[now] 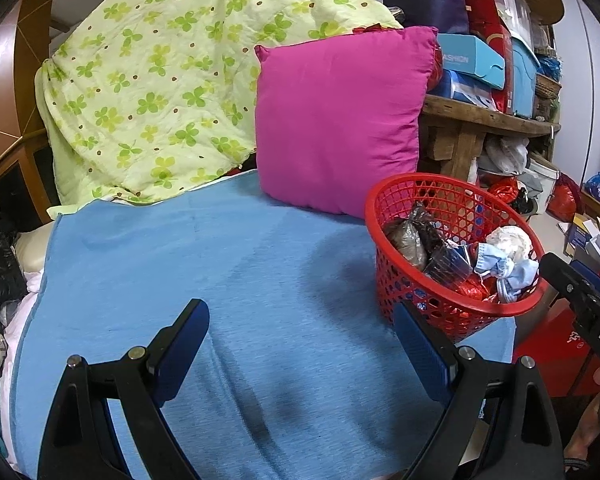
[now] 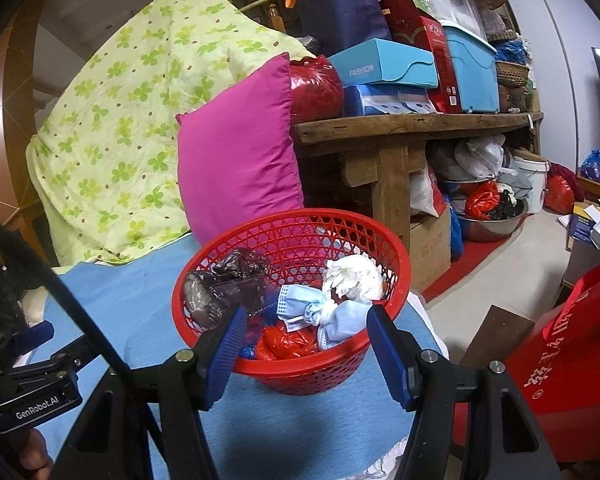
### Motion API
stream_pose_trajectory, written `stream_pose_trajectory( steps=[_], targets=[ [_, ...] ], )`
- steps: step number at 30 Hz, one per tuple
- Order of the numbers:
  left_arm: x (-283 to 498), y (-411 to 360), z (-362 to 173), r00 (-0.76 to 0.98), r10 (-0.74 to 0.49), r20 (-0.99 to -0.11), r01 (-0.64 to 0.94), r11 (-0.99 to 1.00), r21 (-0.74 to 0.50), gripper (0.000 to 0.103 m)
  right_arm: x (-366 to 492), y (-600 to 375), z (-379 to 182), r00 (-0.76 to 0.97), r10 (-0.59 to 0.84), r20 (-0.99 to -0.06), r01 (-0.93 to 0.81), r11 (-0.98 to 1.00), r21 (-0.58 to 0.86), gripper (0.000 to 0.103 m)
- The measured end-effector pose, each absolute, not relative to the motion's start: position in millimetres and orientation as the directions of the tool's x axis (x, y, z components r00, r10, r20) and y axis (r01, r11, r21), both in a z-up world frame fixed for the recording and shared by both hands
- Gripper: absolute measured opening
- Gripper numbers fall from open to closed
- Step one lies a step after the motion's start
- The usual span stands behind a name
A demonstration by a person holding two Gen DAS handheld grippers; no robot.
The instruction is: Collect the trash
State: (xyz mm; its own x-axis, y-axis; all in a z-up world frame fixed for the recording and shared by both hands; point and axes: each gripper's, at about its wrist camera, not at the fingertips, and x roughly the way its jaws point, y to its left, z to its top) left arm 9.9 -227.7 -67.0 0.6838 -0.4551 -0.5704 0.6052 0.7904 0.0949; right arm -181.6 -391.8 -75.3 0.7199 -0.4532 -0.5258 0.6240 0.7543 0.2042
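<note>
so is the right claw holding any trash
No, the right claw is open and empty, poised over the red basket.

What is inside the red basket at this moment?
The red basket holds a crumpled white tissue wad, a light blue face mask, a dark plastic bag and red wrapping. Anything beneath these is covered.

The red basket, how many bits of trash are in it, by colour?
In the basket, as far as shows:
Grey-black bag: 1
White tissue: 1
Blue masks: 2, maybe more, they are tangled
Red wrapper: 1
Total: about 5; more may be hidden below.
</note>
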Motion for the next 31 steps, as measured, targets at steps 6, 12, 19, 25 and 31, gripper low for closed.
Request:
stream_pose_trajectory(
  steps=[6,12,19,25,31],
  targets=[
    [7.7,-229.7,-65.6,0.680,-0.464,-0.567,0.613,0.784,0.094,0.093,-182.4,-392.3,-75.3,0.720,-0.458,-0.522,0.626,0.753,0.202,0.066],
    [7.8,-227.9,-64.0,0.683,-0.465,-0.563,0.611,0.787,0.091,0.093,-182.4,-392.2,-75.8,0.717,-0.460,-0.523,0.628,0.752,0.199,0.066],
    [7.1,-224.8,-61.7,0.682,-0.473,-0.557,0.613,0.785,0.084,0.093,-180.5,-387.0,-73.5,0.721,-0.466,-0.513,0.624,0.758,0.188,0.066],
    [4.5,-220.8,-58.8,0.681,-0.490,-0.543,0.623,0.778,0.079,0.093,-181.8,-386.3,-72.5,0.714,-0.481,-0.508,0.636,0.750,0.184,0.066],
    [10.5,-207.2,-57.5,0.673,-0.503,-0.542,0.628,0.776,0.059,0.093,-178.1,-377.0,-69.1,0.728,-0.471,-0.498,0.623,0.757,0.195,0.066]
  ],
)
